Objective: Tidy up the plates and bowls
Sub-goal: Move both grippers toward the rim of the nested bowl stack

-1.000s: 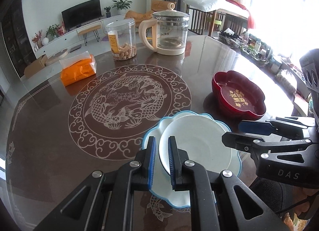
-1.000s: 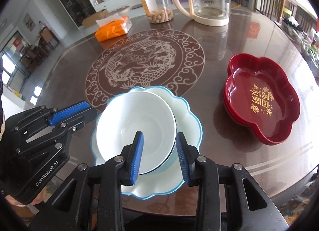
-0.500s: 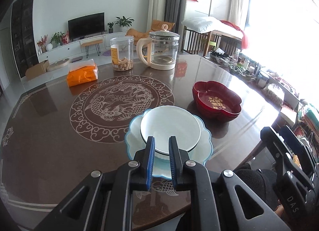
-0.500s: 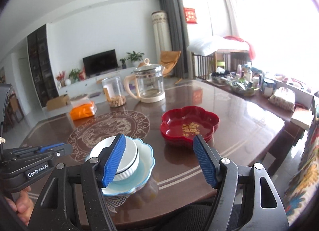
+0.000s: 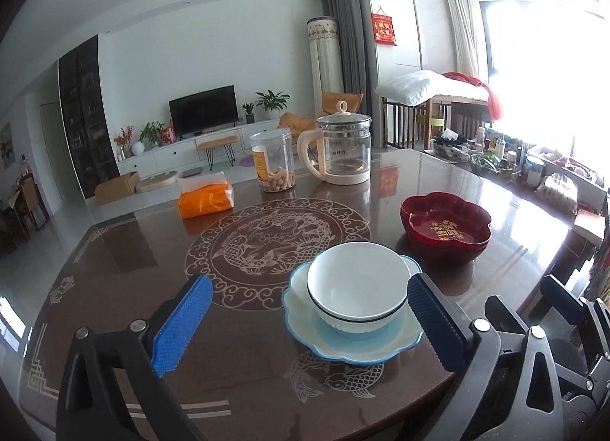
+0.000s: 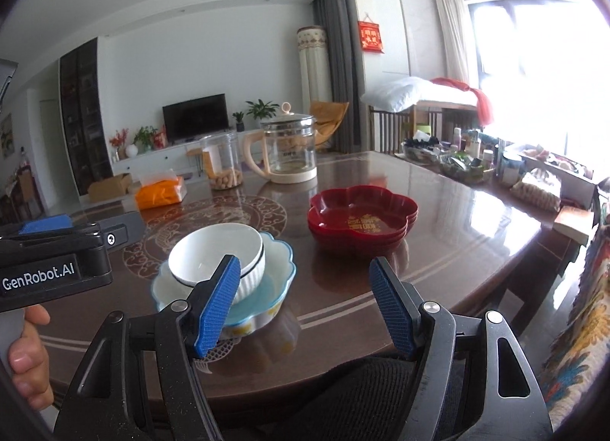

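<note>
A white bowl (image 5: 356, 288) sits inside a scalloped light-blue plate (image 5: 352, 340) near the front edge of the brown table (image 5: 114, 258). A stack of red flower-shaped plates (image 5: 445, 229) stands to their right. My left gripper (image 5: 309, 323) is open and empty, held back above the table's front edge. My right gripper (image 6: 305, 307) is open and empty, also pulled back off the table edge. The right wrist view shows the bowl (image 6: 217, 256), the blue plate (image 6: 263, 296) and the red plates (image 6: 362, 218).
At the far side stand a glass kettle (image 5: 343, 151), a clear jar of snacks (image 5: 272, 164) and an orange tissue pack (image 5: 206, 199). Clutter of bottles and packets (image 5: 514, 162) lines the right edge. My left gripper body and hand (image 6: 49, 269) show at left.
Both grippers have pulled back and up from the bowl and plate. The left gripper went from nearly shut to wide open; the right opened earlier and stays open. The dishes stayed put.
</note>
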{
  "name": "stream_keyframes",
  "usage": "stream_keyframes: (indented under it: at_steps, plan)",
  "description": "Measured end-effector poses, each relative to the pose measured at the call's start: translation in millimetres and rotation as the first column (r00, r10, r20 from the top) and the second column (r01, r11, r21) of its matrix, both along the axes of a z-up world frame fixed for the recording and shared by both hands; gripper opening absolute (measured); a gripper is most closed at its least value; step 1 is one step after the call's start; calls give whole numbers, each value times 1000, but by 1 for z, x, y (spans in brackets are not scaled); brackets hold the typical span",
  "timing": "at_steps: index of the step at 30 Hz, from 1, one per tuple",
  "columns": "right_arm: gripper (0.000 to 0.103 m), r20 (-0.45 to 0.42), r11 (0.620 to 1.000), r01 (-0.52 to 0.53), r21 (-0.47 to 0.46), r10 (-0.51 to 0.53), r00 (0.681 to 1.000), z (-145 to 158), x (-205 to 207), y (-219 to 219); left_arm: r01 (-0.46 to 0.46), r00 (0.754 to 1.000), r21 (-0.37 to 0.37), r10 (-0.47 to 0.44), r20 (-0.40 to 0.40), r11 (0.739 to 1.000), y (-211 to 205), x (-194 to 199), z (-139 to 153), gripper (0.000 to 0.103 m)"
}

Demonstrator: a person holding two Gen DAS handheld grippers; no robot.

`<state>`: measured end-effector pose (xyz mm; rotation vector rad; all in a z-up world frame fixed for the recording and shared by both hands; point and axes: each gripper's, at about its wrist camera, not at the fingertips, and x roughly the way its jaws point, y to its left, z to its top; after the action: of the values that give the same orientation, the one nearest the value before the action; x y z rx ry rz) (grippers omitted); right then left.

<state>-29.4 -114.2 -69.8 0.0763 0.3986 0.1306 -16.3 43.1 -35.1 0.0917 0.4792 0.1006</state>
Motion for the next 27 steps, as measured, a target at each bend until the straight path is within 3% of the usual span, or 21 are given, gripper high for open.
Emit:
stream_keyframes:
  at_steps: [3,9,14,18,22,27]
  plan:
    - [74,9,1000,3,0,-3,1000,-1,-3,-1,25,1000,27,-26,16,999,-4,-4,-1,102]
    - [74,2,1000,5,-12,-5,1000,-2,-3,1,67,990,-149,-85,-116,986,11,10,-20,102]
    - [74,-9,1000,13,2,-13,1000,-4,-3,-2,-38,997,-225,22,-74,974,32,0,-30,102]
    - [74,-7,999,27,17,-27,1000,-4,-5,-7,-62,992,-172,42,-118,983,40,1,-33,102]
    - [74,-19,999,32,21,-32,999,-6,-5,-7,-54,973,-108,27,-230,993,43,13,-41,102]
    - [74,-37,1000,30,-1,-30,999,-8,-3,-3,-54,971,-83,32,-238,995,42,13,-45,102]
